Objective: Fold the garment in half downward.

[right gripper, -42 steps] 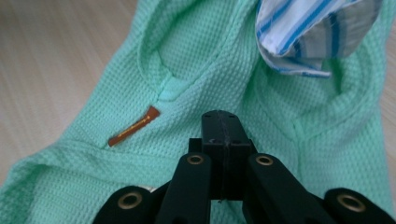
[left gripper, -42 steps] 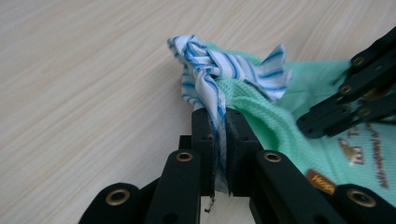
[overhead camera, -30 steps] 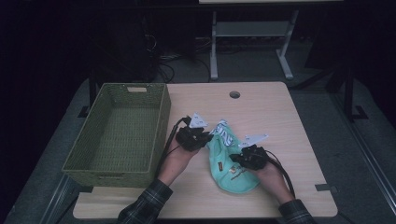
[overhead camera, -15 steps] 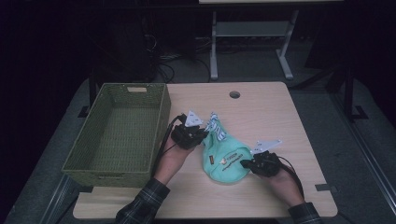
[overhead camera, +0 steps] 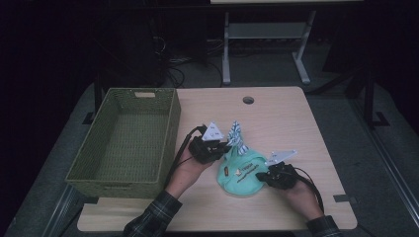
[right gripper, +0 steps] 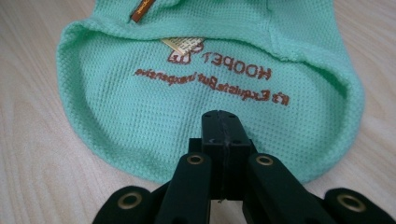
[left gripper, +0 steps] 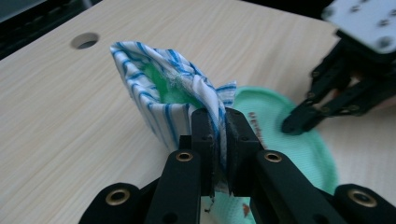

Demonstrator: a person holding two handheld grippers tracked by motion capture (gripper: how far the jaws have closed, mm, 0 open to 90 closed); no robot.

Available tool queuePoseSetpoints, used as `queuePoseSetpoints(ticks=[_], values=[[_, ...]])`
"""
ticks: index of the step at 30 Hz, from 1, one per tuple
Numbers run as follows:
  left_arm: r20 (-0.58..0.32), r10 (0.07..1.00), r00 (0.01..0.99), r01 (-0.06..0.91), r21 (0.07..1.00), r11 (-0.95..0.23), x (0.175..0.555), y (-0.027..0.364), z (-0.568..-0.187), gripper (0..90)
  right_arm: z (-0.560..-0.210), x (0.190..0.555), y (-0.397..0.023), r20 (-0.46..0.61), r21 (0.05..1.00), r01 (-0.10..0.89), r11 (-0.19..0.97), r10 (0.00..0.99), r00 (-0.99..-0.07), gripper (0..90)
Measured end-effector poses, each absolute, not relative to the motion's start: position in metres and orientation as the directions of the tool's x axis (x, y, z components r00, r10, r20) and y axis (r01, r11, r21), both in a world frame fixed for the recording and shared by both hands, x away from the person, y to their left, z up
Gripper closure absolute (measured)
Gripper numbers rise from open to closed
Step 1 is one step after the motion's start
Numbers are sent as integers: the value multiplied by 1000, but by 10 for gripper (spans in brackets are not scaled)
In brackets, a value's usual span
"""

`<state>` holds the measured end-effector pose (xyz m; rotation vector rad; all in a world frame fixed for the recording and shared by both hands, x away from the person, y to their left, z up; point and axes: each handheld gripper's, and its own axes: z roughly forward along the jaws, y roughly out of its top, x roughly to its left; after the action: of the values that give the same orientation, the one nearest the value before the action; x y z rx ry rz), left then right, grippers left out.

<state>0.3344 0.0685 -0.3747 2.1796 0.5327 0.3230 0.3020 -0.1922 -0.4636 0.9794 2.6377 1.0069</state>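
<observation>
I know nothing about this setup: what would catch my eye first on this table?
Probably the mint-green garment lying near the middle of the wooden table; the left hand-held gripper pinches its blue-and-white striped part and lifts it into a peak. The right hand-held gripper, jaws shut, sits at the garment's right edge. An empty green woven basket stands at the table's left.

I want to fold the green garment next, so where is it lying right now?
In the high view the green garment lies on the table, right of the basket, between the left gripper, which pinches its striped part, and the right gripper.
</observation>
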Motion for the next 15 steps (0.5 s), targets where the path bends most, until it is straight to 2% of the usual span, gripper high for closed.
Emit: queuePoseSetpoints(ticks=[9,15], values=[[-2,393,920,239,796,-556,326,58,-378,831,-464,302,-193,90,642,526,558,626,-774,895],[4,345,939,216,772,-597,321,47,-389,829,-458,302,-205,84,657,531,536,648,-757,895]])
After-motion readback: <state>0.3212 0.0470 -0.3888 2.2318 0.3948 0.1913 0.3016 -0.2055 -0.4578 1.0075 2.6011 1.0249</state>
